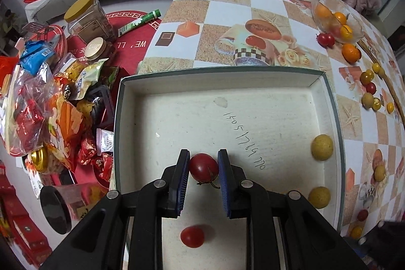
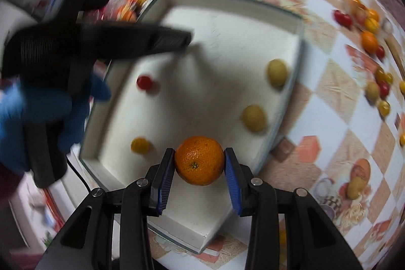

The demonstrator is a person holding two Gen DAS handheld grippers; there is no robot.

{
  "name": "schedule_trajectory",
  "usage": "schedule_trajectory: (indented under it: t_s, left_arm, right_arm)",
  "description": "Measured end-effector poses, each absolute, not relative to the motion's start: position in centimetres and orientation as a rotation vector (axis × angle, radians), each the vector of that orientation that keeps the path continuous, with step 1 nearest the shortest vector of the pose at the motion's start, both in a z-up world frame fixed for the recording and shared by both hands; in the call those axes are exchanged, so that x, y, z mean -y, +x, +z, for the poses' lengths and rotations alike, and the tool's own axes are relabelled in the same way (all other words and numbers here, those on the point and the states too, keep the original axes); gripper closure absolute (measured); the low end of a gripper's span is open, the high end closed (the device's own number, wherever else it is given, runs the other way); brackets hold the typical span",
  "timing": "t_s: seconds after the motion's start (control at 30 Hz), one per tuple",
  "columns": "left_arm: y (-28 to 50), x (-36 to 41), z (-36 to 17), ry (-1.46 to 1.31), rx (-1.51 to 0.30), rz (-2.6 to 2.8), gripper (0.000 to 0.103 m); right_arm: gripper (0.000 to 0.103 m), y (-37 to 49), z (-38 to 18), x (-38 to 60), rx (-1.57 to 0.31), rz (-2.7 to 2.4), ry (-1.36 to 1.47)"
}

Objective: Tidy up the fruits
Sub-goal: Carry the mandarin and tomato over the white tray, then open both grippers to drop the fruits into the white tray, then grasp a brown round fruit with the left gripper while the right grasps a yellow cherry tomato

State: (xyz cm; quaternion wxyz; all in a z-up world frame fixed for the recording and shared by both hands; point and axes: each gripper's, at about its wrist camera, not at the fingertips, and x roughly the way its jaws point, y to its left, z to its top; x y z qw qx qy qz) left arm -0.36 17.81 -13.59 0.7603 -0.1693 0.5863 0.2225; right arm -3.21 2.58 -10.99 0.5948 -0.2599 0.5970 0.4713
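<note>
left tongs pinch a glossy round tomato over the matte box.

Left hand-held gripper: black frame, blue ribbed pads. Cherry tomato between them: deep red. Second cherry tomato in box: brighter red. Box: off-white interior, dark green rim, black handwritten digits on floor. Two round fruits in box: dull yellow-green. Table: checked cloth, white and sandy beige squares, printed cups and roses. Mandarin: orange, pitted skin. Glove: blue.
</note>
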Motion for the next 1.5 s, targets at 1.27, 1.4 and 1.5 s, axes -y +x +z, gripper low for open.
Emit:
schedule_trajectory:
  t_s: [1.27, 1.4, 1.5]
  left_arm:
    - [5.5, -9.9, -6.3, -0.272, -1.203, 0.343, 0.022]
    - [8.2, -7.2, -5.6, -0.288, -1.187, 0.285, 0.022]
    - [10.2, -5.1, -6.4, -0.285, -1.207, 0.254, 0.022]
  right_arm:
    - [0.019, 4.6, -8.7, 11.2, -1.351, 0.763, -0.542]
    - [0.019, 8.7, -8.9, 15.1, -1.39, 0.627, -0.431]
    - [0.019, 11.3, -9.2, 17.4, -1.408, 0.562, -0.371]
